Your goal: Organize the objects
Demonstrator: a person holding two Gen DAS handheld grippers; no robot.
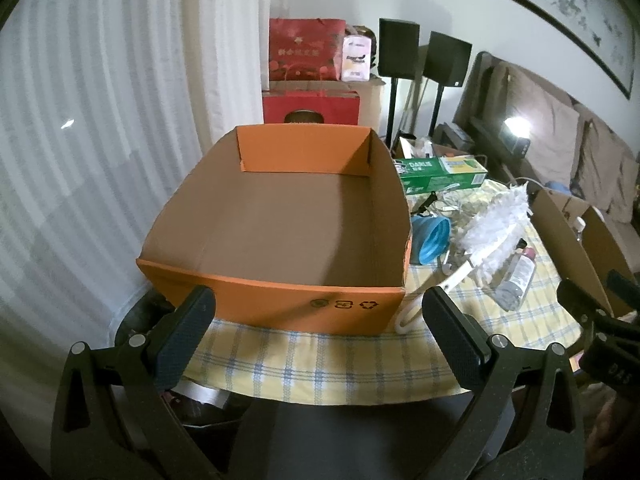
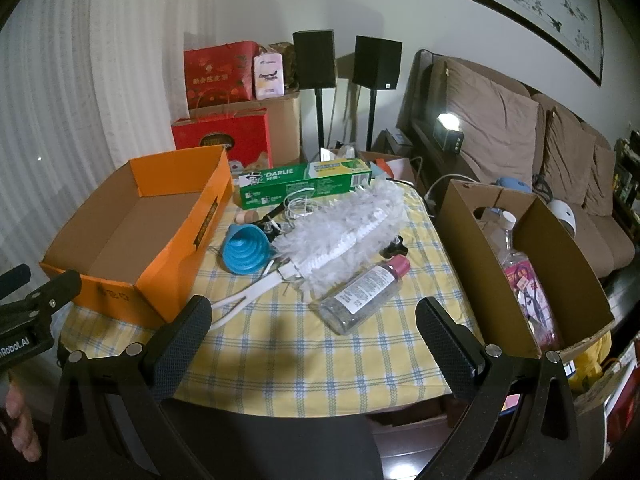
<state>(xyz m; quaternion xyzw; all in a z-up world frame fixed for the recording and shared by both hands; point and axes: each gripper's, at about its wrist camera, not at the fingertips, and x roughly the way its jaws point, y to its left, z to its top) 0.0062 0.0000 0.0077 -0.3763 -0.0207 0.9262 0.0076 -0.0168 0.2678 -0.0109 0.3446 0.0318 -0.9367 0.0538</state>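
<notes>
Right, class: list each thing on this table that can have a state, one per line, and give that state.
orange box: open-topped, empty
brown cardboard box: open-topped, holds bottles and packets
clear bottle: lying on its side, pink cap on
blue funnel: tipped on its side
white duster: lying flat
green toothpaste carton: lying flat
left gripper: open, empty
right gripper: open, empty

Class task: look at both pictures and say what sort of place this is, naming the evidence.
Most likely a home living room: a cushioned sofa along the wall, a framed painting above it, and two speakers on stands. Household clutter lies on a checked tablecloth.
</notes>
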